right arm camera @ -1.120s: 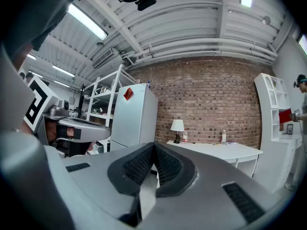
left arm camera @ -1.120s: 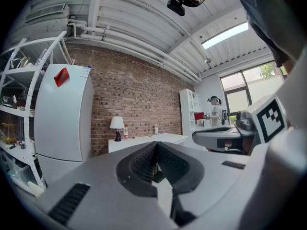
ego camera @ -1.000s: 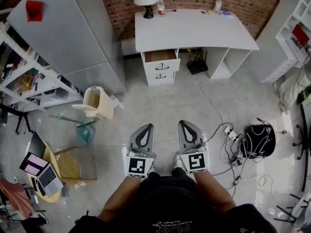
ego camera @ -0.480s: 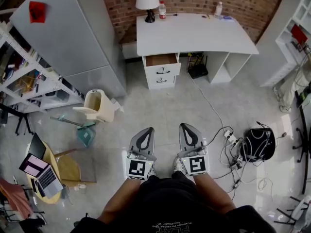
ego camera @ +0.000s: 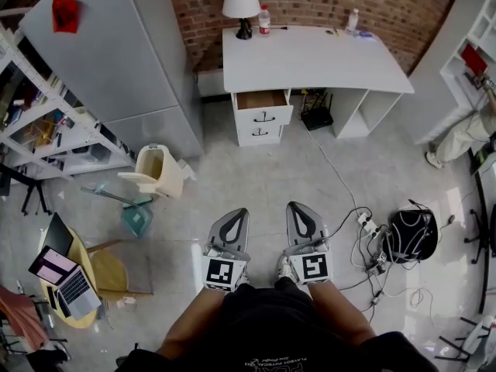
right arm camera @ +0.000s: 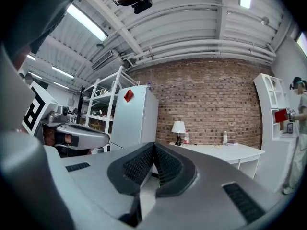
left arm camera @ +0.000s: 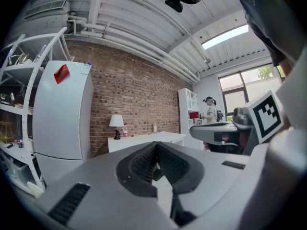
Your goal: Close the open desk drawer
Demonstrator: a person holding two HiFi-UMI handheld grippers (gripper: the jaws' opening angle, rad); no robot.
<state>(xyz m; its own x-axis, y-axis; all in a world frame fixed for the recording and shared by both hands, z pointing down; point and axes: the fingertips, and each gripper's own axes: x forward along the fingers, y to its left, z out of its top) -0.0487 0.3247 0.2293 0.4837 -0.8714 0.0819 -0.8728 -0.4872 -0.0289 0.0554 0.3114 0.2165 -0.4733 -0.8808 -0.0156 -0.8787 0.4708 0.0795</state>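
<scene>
The left gripper (ego camera: 237, 217) and the right gripper (ego camera: 296, 210) are held side by side at the person's waist. Each has its jaws pressed together at the tips with nothing between them. The open drawer (ego camera: 262, 99) is far ahead of both, a little left of the right gripper's line. It is the top one of the desk (ego camera: 310, 56), pulled out with its wooden inside showing. The bare floor between still has to be crossed, so closing has not begun. The risks I see lie on that path and at contact. A cable (ego camera: 335, 165) trails across the floor from under the desk, ahead and right of the right gripper, and could catch a foot. A push placed off-centre on the drawer front could skew it so it jams. A hard shove could shake the lamp (ego camera: 241, 5) at the desk's back left corner, straight beyond the drawer. Compared with a second ago, the desk and drawer sit slightly lower in the head view and so a little nearer. The grippers have kept the same closed, level pose. The person seems to be walking in.
</scene>
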